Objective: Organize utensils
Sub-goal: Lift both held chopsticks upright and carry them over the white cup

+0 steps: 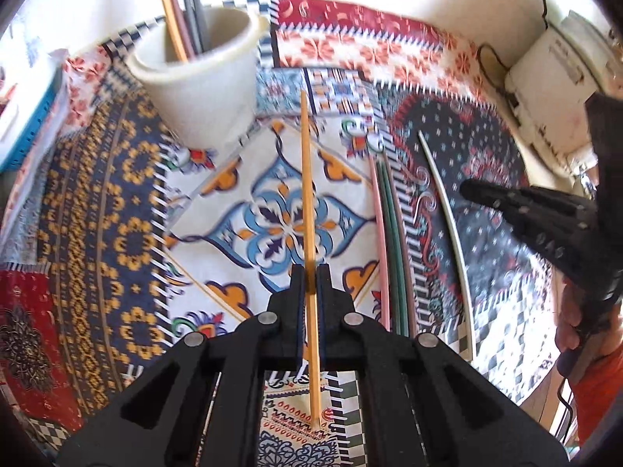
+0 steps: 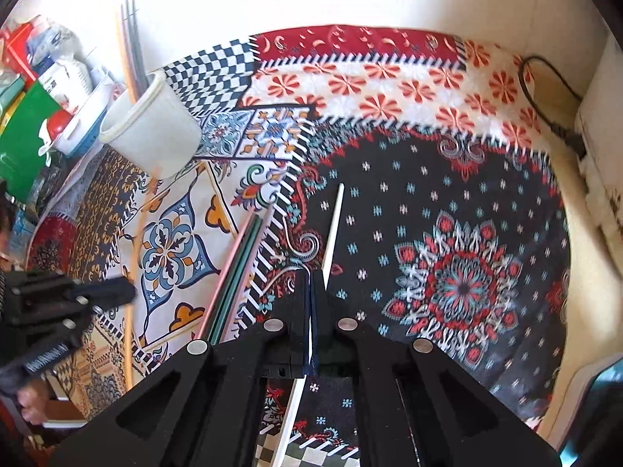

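My left gripper (image 1: 310,272) is shut on an orange chopstick (image 1: 307,194), held above the patterned cloth and pointing toward the white cup (image 1: 202,89). The cup holds several chopsticks (image 1: 183,7). My right gripper (image 2: 311,284) is shut, hovering over a white chopstick (image 2: 334,229) that passes under its fingers on the dark part of the cloth; the same gripper shows in the left wrist view (image 1: 521,210). Pink and green chopsticks (image 1: 389,241) lie side by side on the cloth; they show in the right wrist view too (image 2: 237,268). The cup also shows there (image 2: 152,124).
A patchwork cloth (image 2: 447,194) covers the table. A white appliance (image 1: 557,78) with a black cable (image 2: 545,109) stands at the back right. A blue basket (image 1: 23,132) and boxes (image 2: 27,124) crowd the left edge.
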Motion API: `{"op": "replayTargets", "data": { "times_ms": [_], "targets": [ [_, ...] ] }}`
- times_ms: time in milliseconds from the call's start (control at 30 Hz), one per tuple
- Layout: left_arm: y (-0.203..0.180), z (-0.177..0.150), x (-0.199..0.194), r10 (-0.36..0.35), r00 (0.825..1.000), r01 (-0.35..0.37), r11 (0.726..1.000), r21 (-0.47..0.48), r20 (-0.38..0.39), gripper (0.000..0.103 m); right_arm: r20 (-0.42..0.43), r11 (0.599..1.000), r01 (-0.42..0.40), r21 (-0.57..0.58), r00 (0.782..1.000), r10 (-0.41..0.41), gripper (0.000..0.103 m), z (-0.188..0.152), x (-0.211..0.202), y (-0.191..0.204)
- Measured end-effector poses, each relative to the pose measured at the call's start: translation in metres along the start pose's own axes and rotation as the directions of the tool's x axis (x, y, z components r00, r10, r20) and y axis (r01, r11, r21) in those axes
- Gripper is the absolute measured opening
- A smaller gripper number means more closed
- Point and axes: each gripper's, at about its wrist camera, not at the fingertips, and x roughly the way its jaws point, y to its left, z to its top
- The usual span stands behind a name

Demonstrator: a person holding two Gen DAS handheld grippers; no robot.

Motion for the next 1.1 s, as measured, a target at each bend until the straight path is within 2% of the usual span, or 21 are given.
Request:
{"op": "replayTargets", "data": {
  "times_ms": [100,200,267,300,433,600,667,867,1100],
  "targets": [
    [0.005,0.002,-0.011,0.000,1.000,0.000,1.000,-0.010,0.029,0.003,0.000,0.999,0.035,-0.020,0.999,-0.035,0.001,0.003,0.004,0.005],
    [0.003,0.003,-0.016,-0.009,0.999,0.010,1.000,-0.024,0.042,0.003,-0.030,0.995,0.098,-0.018,0.995,-0.098,0.008,0.002,0.009,0.004],
    [0.004,0.004,-0.018,-0.012,0.999,0.014,0.999,-0.032,0.045,0.003,-0.063,0.998,0.067,0.002,0.996,-0.066,0.020,0.003,0.016,0.000],
    [0.003,0.001,-0.022,-0.011,0.999,0.013,0.999,-0.034,0.049,0.003,-0.071,0.999,0.049,0.014,0.996,-0.048,0.021,0.003,0.018,-0.002],
    [0.002,0.000,-0.029,-0.010,0.998,0.012,0.999,-0.035,0.063,0.003,-0.112,0.997,0.076,-0.006,0.991,-0.077,0.021,-0.001,0.034,0.000],
    [-0.002,0.002,-0.035,-0.004,0.996,0.007,0.999,-0.032,0.089,0.003,-0.093,0.991,0.112,-0.069,0.989,-0.119,0.019,-0.001,0.039,0.012],
    [-0.003,0.004,-0.040,-0.005,0.995,0.009,0.999,-0.032,0.105,0.003,-0.082,0.985,0.144,-0.096,0.985,-0.152,0.008,-0.001,0.041,0.017],
    [-0.001,0.011,-0.057,-0.002,0.988,0.008,0.999,-0.039,0.155,0.003,-0.085,0.999,0.044,0.020,0.996,-0.042,0.005,0.004,0.039,-0.003],
    [0.007,0.021,-0.082,0.000,0.974,0.011,0.999,-0.052,0.225,0.003,0.009,1.000,0.022,0.016,1.000,-0.022,0.005,0.017,0.001,-0.001]
  ]
}}
